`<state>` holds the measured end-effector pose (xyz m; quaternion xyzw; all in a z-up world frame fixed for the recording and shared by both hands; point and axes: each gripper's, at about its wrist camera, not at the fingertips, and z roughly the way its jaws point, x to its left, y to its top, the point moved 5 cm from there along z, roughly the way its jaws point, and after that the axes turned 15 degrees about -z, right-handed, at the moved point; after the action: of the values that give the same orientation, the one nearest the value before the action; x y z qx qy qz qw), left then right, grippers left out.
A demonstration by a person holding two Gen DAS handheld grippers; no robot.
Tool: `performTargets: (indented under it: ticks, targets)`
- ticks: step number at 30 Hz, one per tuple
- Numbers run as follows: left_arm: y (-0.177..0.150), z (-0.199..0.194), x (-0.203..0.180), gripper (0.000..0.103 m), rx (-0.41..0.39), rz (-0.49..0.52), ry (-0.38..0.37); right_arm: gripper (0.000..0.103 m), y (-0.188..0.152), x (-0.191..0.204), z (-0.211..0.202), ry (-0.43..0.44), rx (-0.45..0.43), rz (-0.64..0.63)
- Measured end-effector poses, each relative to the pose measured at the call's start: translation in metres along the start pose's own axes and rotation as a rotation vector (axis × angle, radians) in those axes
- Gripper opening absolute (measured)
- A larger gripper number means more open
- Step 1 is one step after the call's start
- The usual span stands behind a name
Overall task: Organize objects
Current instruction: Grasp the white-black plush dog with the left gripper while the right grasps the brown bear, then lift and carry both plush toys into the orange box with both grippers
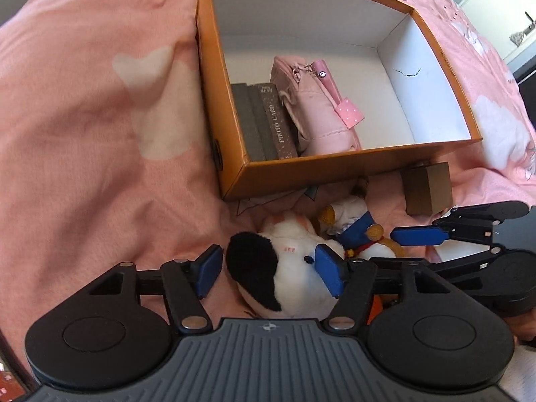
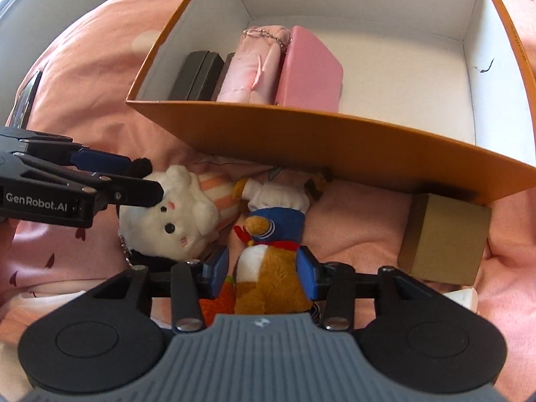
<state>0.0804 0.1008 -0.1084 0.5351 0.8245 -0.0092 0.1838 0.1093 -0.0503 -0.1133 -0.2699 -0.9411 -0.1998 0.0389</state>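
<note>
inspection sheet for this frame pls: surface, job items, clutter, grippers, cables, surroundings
Surface: pink bedding, rumpled.
Job's things: orange box open, holding dark card boxes and a pink pouch, right half bare; white cat plush, brown bear plush and small brown carton lie outside by its front wall.
Clutter: orange knitted item beside the bear, mostly hidden.
Grippers: left gripper open around the cat plush; right gripper straddles the bear, pad contact unclear.
Cables: nothing seen.
Surroundings: white furniture beyond the bed.
</note>
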Motion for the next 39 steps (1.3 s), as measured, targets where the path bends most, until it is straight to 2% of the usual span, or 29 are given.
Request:
performTargets:
  ticks: [7,12,16,27,39]
  targets:
    - [-0.004,0.018,0.008,0.081,0.11,-0.095,-0.083,0.051,-0.002,-0.004,0.016,0.005,0.044,0.002]
    - [-0.008,0.026,0.005,0.08,0.151,-0.112,-0.103,0.054,-0.004,-0.004,0.023,0.02,0.069,0.001]
    - [-0.013,0.031,-0.006,0.074,0.155,-0.089,-0.095,0.054,-0.003,-0.003,0.028,0.023,0.081,-0.007]
    - [-0.02,0.017,-0.02,0.065,0.077,-0.021,-0.053,0.046,-0.004,-0.005,0.02,0.033,0.057,0.017]
    - [-0.026,-0.023,-0.049,0.064,-0.051,0.123,-0.047,0.046,-0.013,-0.015,-0.032,0.016,-0.038,0.047]
